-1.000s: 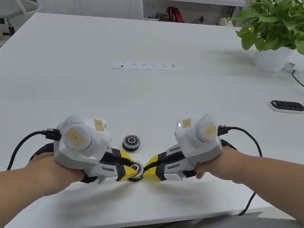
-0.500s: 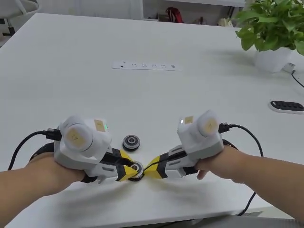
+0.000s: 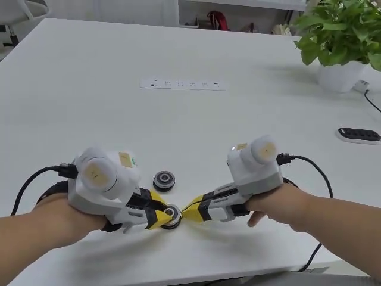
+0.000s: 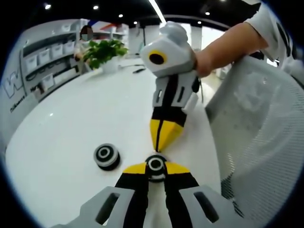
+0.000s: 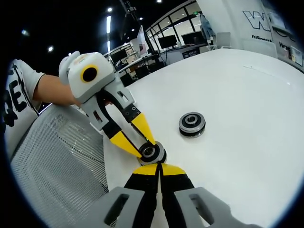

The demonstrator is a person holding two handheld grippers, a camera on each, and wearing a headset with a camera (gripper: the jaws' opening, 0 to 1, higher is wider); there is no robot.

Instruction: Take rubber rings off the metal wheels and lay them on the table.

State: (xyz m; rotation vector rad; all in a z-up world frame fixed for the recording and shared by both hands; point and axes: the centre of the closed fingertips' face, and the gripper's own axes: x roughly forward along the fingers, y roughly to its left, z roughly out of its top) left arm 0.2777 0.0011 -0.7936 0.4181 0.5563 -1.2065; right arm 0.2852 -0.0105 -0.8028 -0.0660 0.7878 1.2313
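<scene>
A small metal wheel [image 3: 172, 214] with a black rubber ring sits just above the table near the front edge, and my left gripper [image 3: 168, 217] is shut on it. The left gripper view shows this wheel [image 4: 156, 164] clamped between the yellow jaw tips of my left gripper [image 4: 156, 169]. My right gripper [image 3: 188, 214] faces it from the right with its jaws shut, their tips touching the wheel's rim [image 5: 151, 153]; whether they pinch the ring is unclear. A second ringed wheel [image 3: 164, 179] lies flat on the table just behind.
A white power strip [image 3: 184, 83] lies mid-table. At the far right stand a potted plant [image 3: 342, 36] and a dark oval device [image 3: 359, 134]. Cables trail from both grippers. A mesh chair [image 4: 256, 142] is by the table's front edge [image 3: 178, 275].
The right gripper has rolled and its body has risen and shifted a little to the right, with its tips still at the wheel. The left gripper and second wheel have held still.
</scene>
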